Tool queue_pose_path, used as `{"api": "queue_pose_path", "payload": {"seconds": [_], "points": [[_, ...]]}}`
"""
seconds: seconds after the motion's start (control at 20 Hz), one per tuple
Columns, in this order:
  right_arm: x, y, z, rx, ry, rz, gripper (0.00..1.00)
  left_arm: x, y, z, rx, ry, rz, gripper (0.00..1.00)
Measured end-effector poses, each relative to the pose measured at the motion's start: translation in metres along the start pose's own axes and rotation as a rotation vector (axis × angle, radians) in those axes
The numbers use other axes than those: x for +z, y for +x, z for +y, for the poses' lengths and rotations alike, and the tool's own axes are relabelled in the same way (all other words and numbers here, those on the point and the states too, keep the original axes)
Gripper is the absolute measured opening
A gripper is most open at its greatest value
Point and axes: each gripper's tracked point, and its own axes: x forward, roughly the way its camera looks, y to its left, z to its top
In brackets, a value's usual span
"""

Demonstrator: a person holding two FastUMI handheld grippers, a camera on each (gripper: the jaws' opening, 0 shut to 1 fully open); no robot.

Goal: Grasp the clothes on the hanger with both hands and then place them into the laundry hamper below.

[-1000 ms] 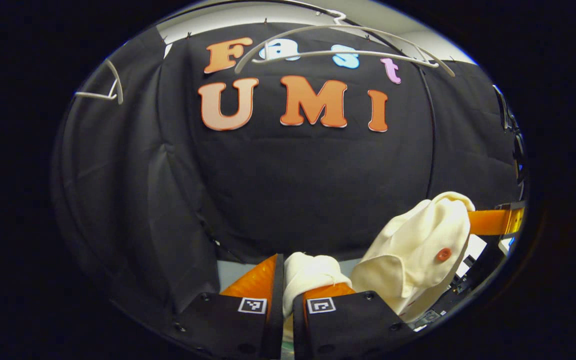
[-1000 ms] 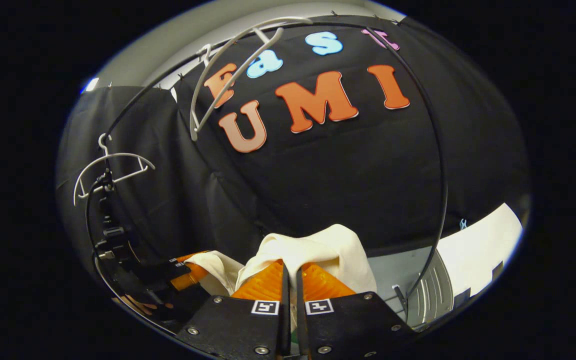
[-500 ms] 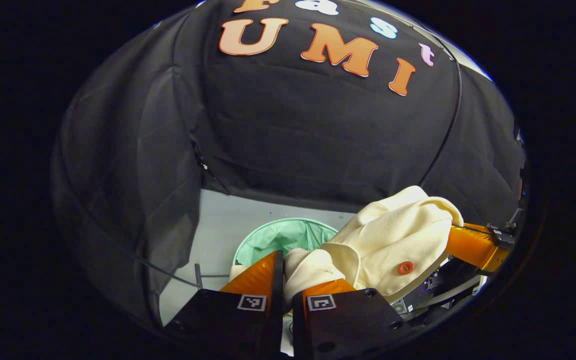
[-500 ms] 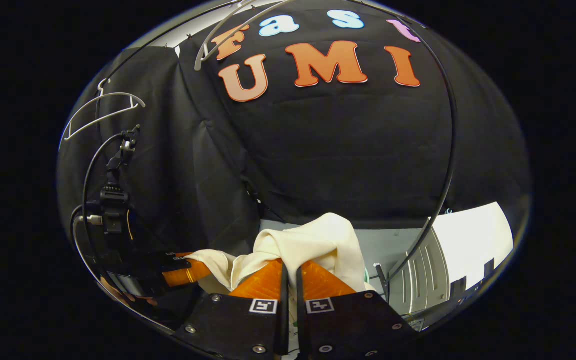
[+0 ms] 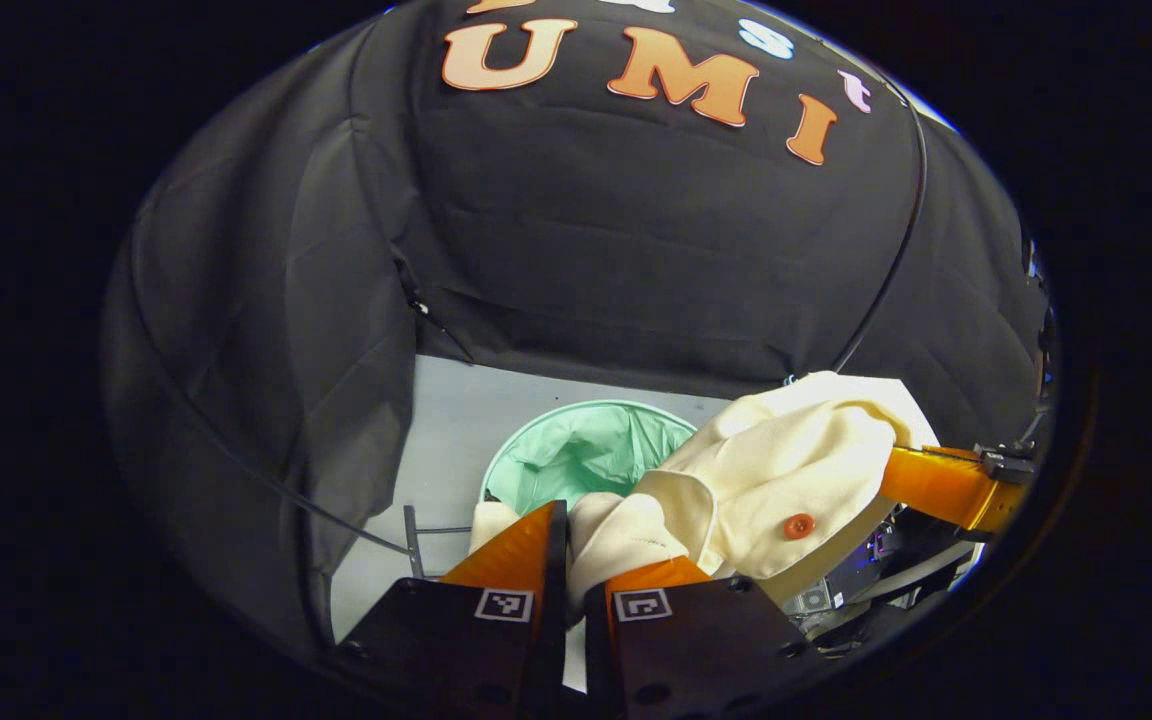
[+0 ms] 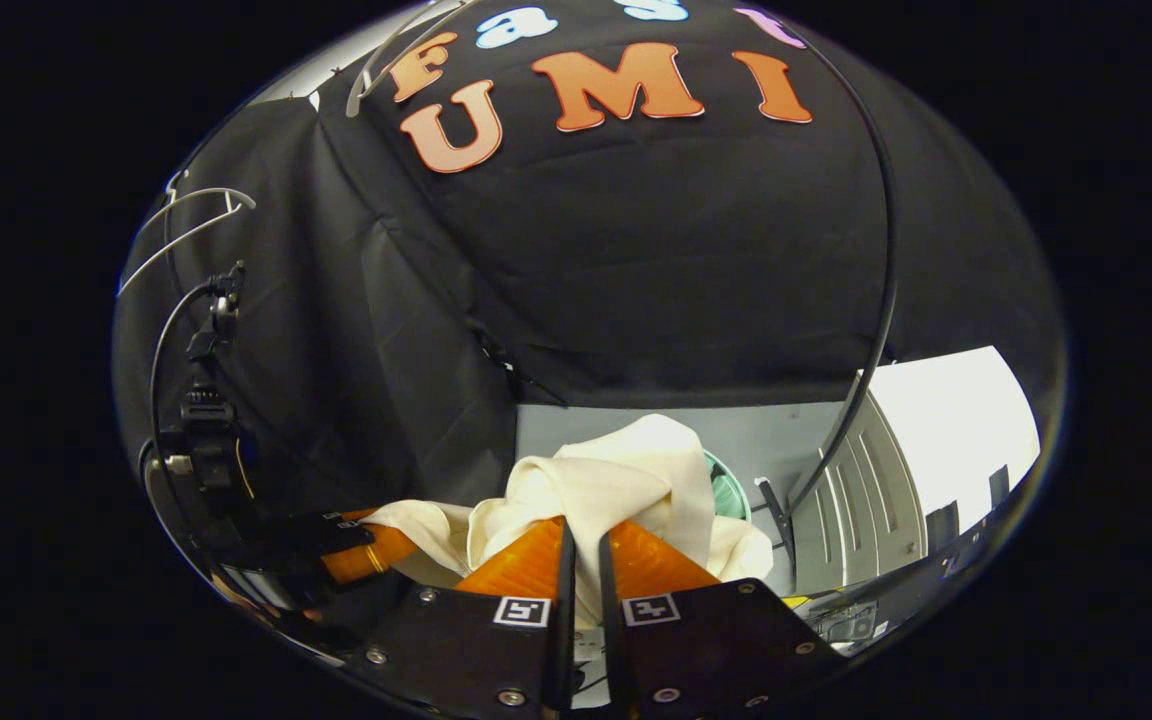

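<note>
Cloth wall (image 5: 636, 250) of the booth, black and big, fills the top half of the left gripper view. Grey floor (image 5: 456, 420) lies under it. On the floor sits the green laundry hamper (image 5: 586, 450), at 6 o'clock from the wall's middle. The cream clothes (image 5: 786, 470) hang in the air at 3 o'clock from the hamper, partly over its rim. The left gripper (image 5: 568, 545) pinches 1 end of the clothes with both fingers pressed tight. The right gripper (image 6: 581, 545) squeezes the other end the same way. A red button (image 5: 798, 525) shows on the clothes.
</note>
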Motion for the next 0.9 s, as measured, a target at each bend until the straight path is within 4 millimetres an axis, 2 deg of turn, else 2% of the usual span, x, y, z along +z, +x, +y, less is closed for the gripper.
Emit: {"api": "queue_pose_path", "payload": {"seconds": [0.1, 0.15, 0.2, 0.25, 0.3, 0.35, 0.4, 0.45, 0.5, 0.55, 0.6, 0.65, 0.75, 0.8, 0.9], "points": [[-0.003, 0.0, 0.0, -0.007, 0.001, 0.006, 0.12, -0.001, -0.001, 0.0, 0.017, 0.005, 0.007, 0.17], [-0.002, 0.001, 0.002, -0.003, 0.0, 0.004, 0.12, -0.003, -0.001, 0.0, 0.021, 0.011, 0.006, 0.14], [-0.003, 0.0, 0.005, 0.003, -0.005, 0.003, 0.13, -0.003, -0.001, 0.001, 0.028, 0.018, 0.007, 0.21], [-0.001, 0.0, 0.008, 0.011, -0.013, 0.0, 0.14, -0.002, -0.002, 0.002, 0.031, 0.022, 0.009, 0.24], [0.002, -0.002, 0.013, 0.023, -0.022, -0.012, 0.05, -0.003, -0.002, 0.005, 0.047, 0.034, 0.009, 0.27], [0.004, -0.005, 0.017, 0.03, -0.036, -0.024, 0.24, -0.002, -0.004, 0.006, 0.058, 0.047, 0.007, 0.4], [0.007, -0.006, 0.02, 0.032, -0.052, -0.033, 0.16, -0.002, -0.006, 0.003, 0.057, 0.054, 0.003, 0.45], [0.008, -0.006, 0.022, 0.039, -0.06, -0.037, 0.33, -0.001, -0.008, 0.003, 0.058, 0.06, 0.001, 0.55], [0.006, -0.006, 0.022, 0.043, -0.061, -0.041, 0.37, -0.002, -0.007, 0.002, 0.056, 0.062, 0.002, 0.53], [0.005, -0.006, 0.022, 0.044, -0.059, -0.039, 0.49, -0.004, -0.007, 0.001, 0.054, 0.06, 0.008, 0.55], [0.004, -0.008, 0.021, 0.039, -0.054, -0.037, 0.57, -0.007, -0.007, 0.002, 0.058, 0.063, 0.015, 0.6], [0.005, -0.01, 0.019, 0.03, -0.049, -0.041, 0.71, -0.008, -0.008, 0.004, 0.064, 0.064, 0.02, 0.64], [0.005, -0.014, 0.015, 0.02, -0.038, -0.047, 0.83, -0.009, -0.008, 0.008, 0.078, 0.054, 0.019, 0.82], [0.004, -0.015, 0.013, 0.018, -0.032, -0.046, 0.86, -0.011, -0.01, 0.009, 0.079, 0.047, 0.021, 0.97], [-0.001, -0.016, 0.011, 0.011, -0.019, -0.034, 0.92, -0.015, -0.015, 0.01, 0.083, 0.036, 0.023, 0.99]]}}
